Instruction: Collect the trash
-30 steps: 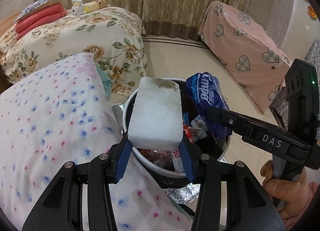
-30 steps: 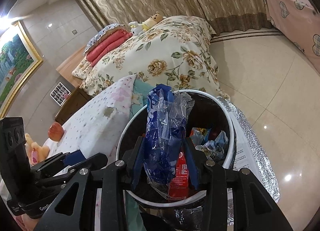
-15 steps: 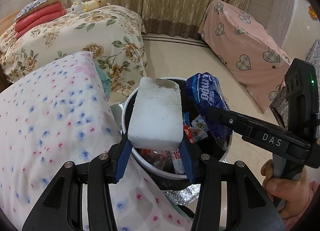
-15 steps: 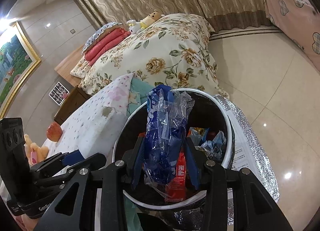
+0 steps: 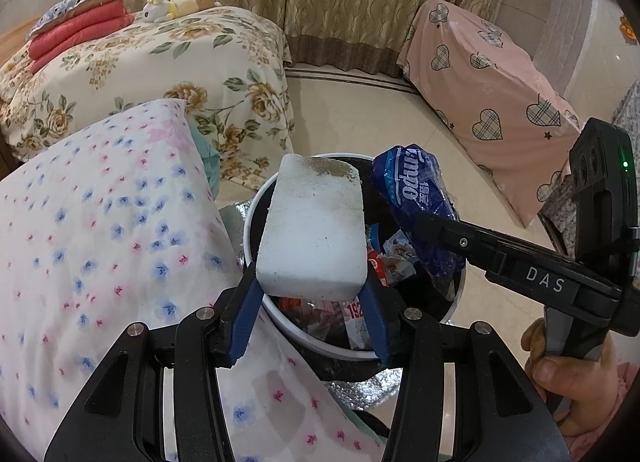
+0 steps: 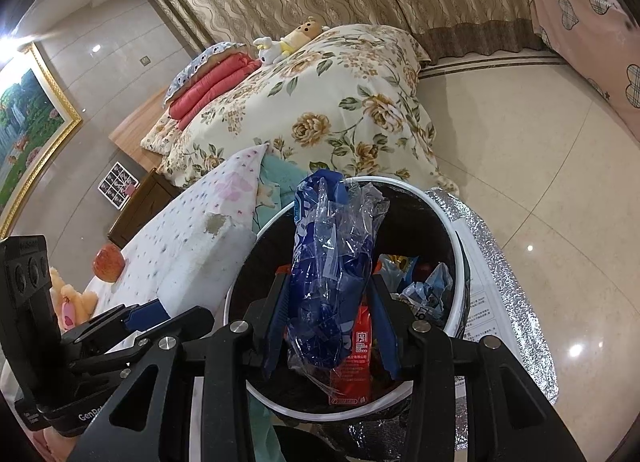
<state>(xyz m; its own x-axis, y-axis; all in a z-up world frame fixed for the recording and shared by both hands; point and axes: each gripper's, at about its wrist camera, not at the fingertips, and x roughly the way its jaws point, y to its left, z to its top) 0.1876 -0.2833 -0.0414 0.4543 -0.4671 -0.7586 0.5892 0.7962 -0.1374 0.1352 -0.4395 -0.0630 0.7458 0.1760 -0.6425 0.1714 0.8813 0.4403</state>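
My left gripper (image 5: pixel 310 302) is shut on a white foam block (image 5: pixel 314 229) with a dirty far end, held over the near left rim of the white-rimmed trash bin (image 5: pixel 256 213). My right gripper (image 6: pixel 330 326) is shut on a crumpled blue plastic wrapper (image 6: pixel 330 262), held above the bin's (image 6: pixel 448 217) opening. The right gripper (image 5: pixel 424 221) also shows in the left wrist view, with the wrapper (image 5: pixel 416 201) over the bin's far side. The foam block (image 6: pixel 204 258) and left gripper (image 6: pixel 148 314) show at the left of the right wrist view. Several wrappers lie inside the bin.
A flowered cloth surface (image 5: pixel 88 242) lies left of the bin. A silver foil sheet (image 6: pixel 516 294) lies under the bin. A floral bed (image 5: pixel 140 65) is behind, a pink heart-patterned cover (image 5: pixel 488 101) at right. An apple (image 6: pixel 108 262) sits on the cloth.
Both grippers keep their hold and stay almost still over the bin; the view has shifted only slightly.
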